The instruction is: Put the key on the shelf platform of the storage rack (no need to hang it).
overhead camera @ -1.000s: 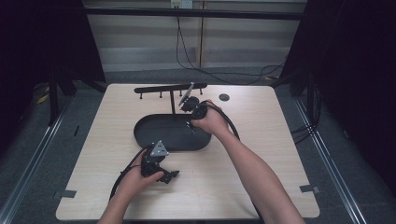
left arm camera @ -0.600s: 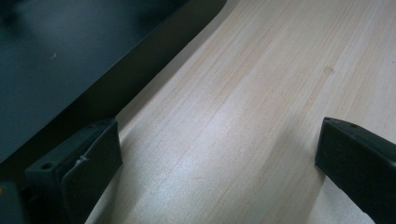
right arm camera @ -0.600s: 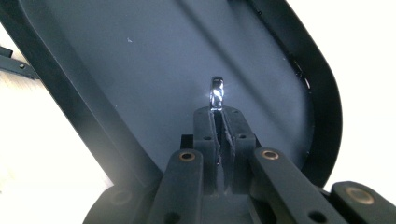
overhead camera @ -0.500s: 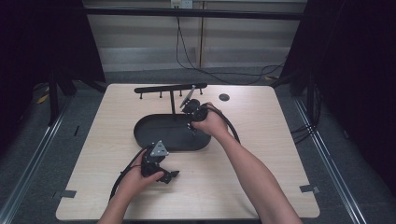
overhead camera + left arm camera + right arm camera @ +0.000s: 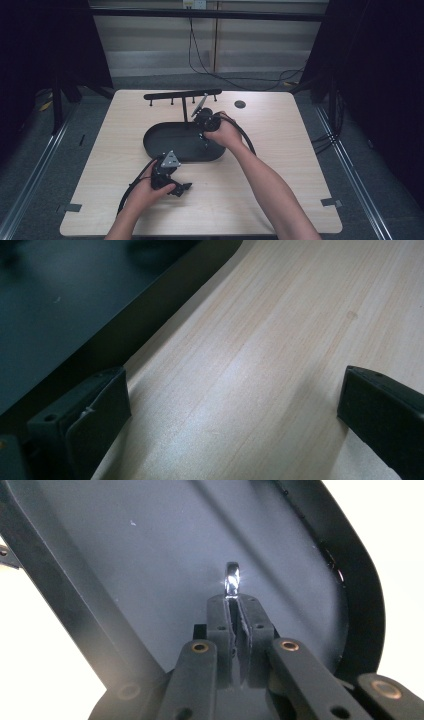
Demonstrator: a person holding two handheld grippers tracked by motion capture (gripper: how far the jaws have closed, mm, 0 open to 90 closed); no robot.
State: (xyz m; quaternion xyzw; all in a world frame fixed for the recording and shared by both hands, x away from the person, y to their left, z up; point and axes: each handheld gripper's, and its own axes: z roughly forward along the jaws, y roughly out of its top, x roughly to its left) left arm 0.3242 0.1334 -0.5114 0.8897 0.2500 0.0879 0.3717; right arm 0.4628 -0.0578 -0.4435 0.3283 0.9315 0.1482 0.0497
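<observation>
A pale wooden table [image 5: 280,165] is set before a dark backdrop, with a black oval tray [image 5: 172,147] at its centre and a black peg rack [image 5: 182,95] at 12 o'clock.

At 7 o'clock from the tray, the left gripper [image 5: 181,189] is held low over bare wood, just beside the tray wall; its jaws are spread wide and nothing is held.

At 2 o'clock on the tray, the right gripper [image 5: 235,611] is pressed closed on a small shiny metal ring [image 5: 232,579], pinched by its lower edge above the tray floor. The right forearm is extended diagonally, wrist bent downward.

The ring is judged to be destined for a rack peg; the grip should be kept firm and the ring lifted clear of the tray rim.
</observation>
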